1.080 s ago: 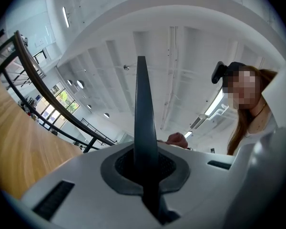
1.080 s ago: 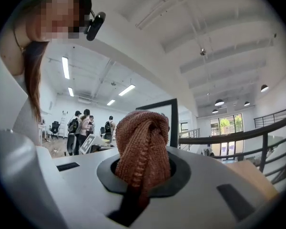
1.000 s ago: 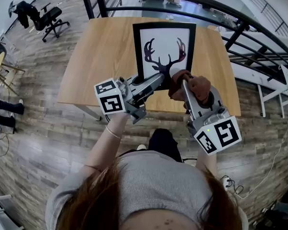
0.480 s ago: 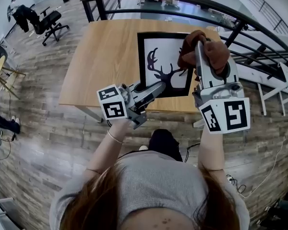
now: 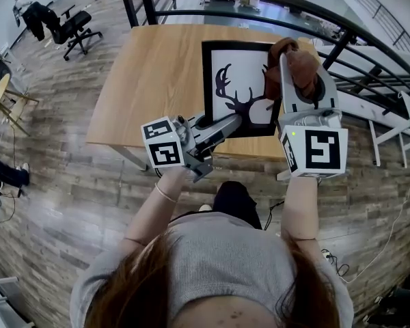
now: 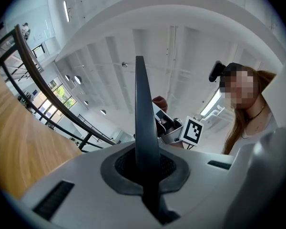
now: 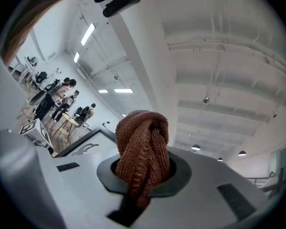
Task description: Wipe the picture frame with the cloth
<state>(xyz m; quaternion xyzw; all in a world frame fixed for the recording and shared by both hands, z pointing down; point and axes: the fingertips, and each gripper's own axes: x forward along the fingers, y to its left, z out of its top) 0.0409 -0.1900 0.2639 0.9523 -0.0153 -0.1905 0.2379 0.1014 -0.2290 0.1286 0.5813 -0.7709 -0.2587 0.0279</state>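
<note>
Above the bench [image 5: 150, 80], fingers of the left gripper [image 5: 234, 121] pinch the picture frame [image 5: 234, 87] while the right gripper [image 5: 287, 59], fingers clenching the cloth [image 5: 303, 67], seems mid-wipe, due another pass.

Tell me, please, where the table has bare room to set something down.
Left of the picture frame, the table is bare. The right is crowded: frame, left gripper at its near edge, right gripper holding the cloth over it.

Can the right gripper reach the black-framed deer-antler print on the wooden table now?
Probably yes: the right gripper, shut on a brown knitted cloth, hangs above the black-framed print, nothing between; the left gripper sits at its near edge.
</note>
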